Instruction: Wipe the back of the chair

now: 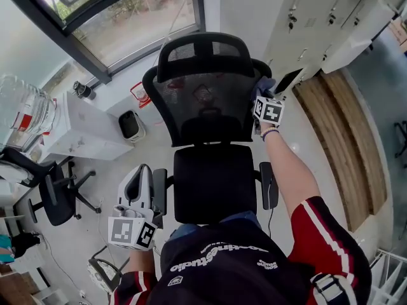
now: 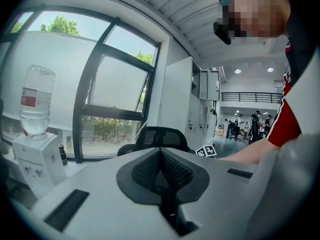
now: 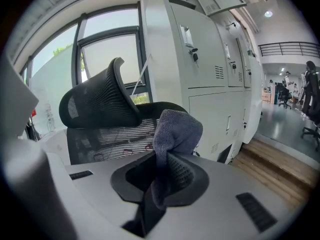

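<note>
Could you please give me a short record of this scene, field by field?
Chair: black mesh office chair, seat toward the person
Right gripper: shut on a grey cloth, at the right edge of the chair back
Left gripper: shut, empty, held low at the chair's left
Cloth touching chair: cannot tell
Nearby: white lockers, window

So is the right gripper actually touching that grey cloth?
Touching. The right gripper view shows the grey cloth pinched between the jaws of the right gripper.
</note>
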The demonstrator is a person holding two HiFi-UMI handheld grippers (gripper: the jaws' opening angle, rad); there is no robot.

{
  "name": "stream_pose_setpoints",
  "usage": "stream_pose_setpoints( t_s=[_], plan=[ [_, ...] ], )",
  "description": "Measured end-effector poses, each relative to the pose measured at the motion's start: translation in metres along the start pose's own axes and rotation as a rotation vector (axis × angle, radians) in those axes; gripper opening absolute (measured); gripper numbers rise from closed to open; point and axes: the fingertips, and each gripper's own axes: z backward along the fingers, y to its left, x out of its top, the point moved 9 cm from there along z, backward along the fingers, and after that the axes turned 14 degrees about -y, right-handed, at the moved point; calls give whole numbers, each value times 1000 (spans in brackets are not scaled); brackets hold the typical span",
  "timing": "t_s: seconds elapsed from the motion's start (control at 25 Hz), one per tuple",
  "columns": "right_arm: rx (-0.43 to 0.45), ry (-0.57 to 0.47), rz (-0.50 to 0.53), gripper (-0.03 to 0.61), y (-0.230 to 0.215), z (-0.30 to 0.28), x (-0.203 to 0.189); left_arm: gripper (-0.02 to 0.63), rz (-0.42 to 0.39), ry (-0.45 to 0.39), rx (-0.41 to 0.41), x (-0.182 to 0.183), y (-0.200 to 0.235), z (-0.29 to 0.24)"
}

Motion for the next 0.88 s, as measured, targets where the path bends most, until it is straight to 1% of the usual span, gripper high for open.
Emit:
stream_pose_setpoints(
  t_s=[0.2,0.36,0.6,0.88],
  plan=[
    [23,-5,8,60,33,-13,-5,23,5,-4,2,2,20,4],
    [31,-7,-14,60,72,-20,-11,23,-4,-4,-8,0,46,-5],
    [118,1,13,60,150,-33,-22,23,-14,-17,-37,4,78,-28],
    [232,16,23,60,255,-53,-28,23,12,-17,-74,5,101,-44]
  ],
)
